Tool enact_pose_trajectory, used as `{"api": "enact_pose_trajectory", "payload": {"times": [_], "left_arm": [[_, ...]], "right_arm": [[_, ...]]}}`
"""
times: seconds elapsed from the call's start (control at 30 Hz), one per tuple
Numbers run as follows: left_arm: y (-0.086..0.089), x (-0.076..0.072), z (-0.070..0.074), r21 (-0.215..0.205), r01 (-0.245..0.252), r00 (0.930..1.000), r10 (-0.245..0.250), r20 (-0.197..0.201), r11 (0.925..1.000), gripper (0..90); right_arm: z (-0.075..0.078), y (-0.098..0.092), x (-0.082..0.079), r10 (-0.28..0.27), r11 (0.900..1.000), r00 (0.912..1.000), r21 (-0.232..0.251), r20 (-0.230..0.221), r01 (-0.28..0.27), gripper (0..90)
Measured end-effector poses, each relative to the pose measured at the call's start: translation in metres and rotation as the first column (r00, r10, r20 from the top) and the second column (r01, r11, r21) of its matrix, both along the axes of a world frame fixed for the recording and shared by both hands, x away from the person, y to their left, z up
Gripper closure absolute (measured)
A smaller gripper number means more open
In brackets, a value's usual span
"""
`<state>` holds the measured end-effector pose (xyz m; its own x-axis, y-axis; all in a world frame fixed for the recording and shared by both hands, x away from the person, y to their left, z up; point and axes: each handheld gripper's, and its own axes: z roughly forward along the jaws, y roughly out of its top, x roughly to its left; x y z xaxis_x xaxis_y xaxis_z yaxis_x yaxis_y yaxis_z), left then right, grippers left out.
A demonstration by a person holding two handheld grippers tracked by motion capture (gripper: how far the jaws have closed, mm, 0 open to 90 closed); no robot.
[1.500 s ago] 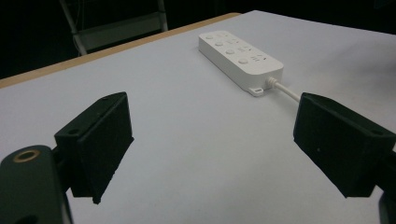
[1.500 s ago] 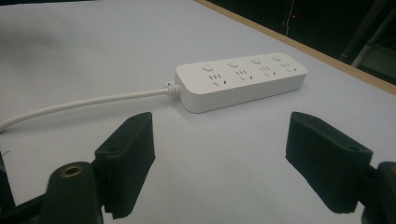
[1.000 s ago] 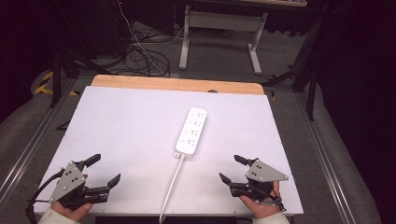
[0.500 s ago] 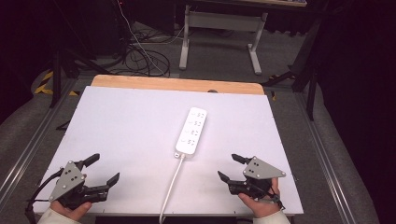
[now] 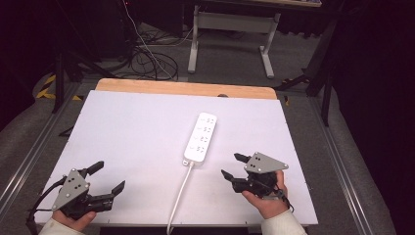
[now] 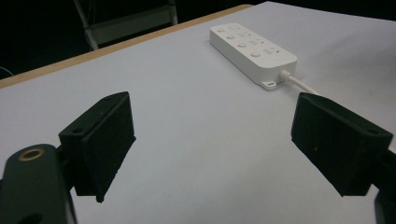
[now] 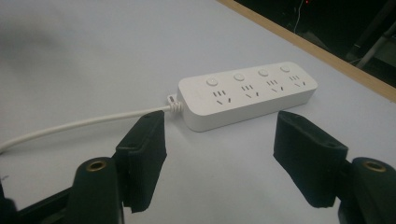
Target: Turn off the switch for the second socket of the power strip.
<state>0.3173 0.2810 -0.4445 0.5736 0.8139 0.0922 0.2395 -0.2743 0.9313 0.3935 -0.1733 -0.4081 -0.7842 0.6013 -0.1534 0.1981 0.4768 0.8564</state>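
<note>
Since the earlier frame we note the right gripper shifted in from the table's near right corner toward the power strip, its jaws having just been closing, nothing between them; they stand apart, short of the strip's cable end. We record the left gripper unmoved near the left front edge, jaws wide, empty. The strip lies mid-table, white cable trailing to the near edge.

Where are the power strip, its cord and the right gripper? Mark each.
power strip [image 5: 200, 137], high view, middle of its top face.
cord [image 5: 178, 197], high view, midway along the white cable.
right gripper [image 5: 234, 165], high view, midway between its fingertips.
</note>
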Motion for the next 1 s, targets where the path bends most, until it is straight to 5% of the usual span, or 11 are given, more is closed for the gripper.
{"api": "enact_pose_trajectory", "payload": {"times": [0.73, 1.0], "left_arm": [[0.0, 0.0, 0.0, 0.003, 0.003, 1.0, -0.003, 0.001, 1.0, 13.9], [0.0, 0.0, 0.0, 0.003, 0.0, 1.0, 0.0, 0.001, 1.0, 13.9]], "right_arm": [[0.024, 0.024, 0.033, 0.007, 1.0, 0.9999, -0.027, 0.008, -0.007, 39.7], [0.031, 0.036, 0.047, 0.044, 0.999, 0.999, -0.026, -0.001, -0.044, 69.3]]}}
